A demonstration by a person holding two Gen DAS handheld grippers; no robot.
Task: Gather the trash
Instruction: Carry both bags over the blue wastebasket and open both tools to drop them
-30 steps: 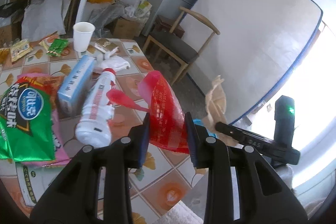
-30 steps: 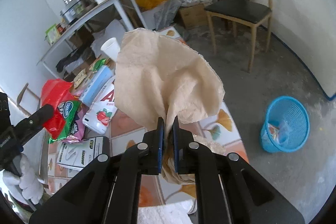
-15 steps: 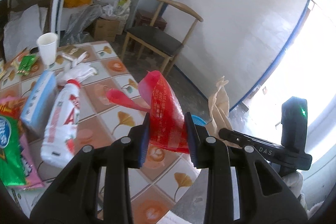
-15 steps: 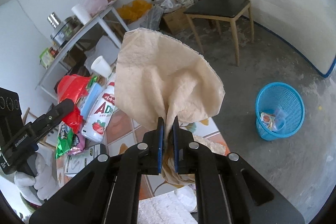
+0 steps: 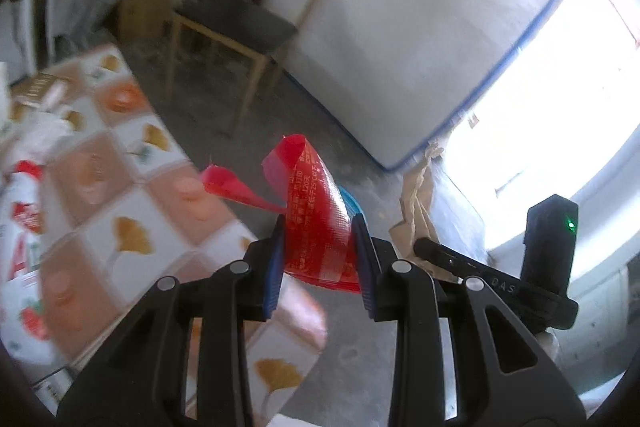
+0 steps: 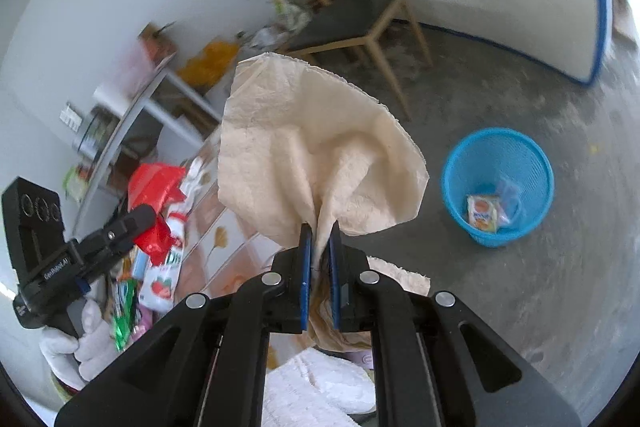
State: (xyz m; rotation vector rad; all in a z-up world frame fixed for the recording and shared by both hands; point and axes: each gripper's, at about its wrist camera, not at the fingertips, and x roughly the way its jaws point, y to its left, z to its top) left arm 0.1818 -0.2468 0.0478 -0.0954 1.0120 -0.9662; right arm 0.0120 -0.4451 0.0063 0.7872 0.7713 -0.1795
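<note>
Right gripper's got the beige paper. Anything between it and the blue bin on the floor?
Nothing visible. The right gripper is shut on the beige paper, and the blue basket stands on bare concrete floor to its right, open top unobstructed, a few wrappers inside. The wooden chair stands farther back, off the path.

"DAS" on right gripper [image 5: 496,283], "GenRobot.AI" on left gripper [image 6: 56,269]
</note>
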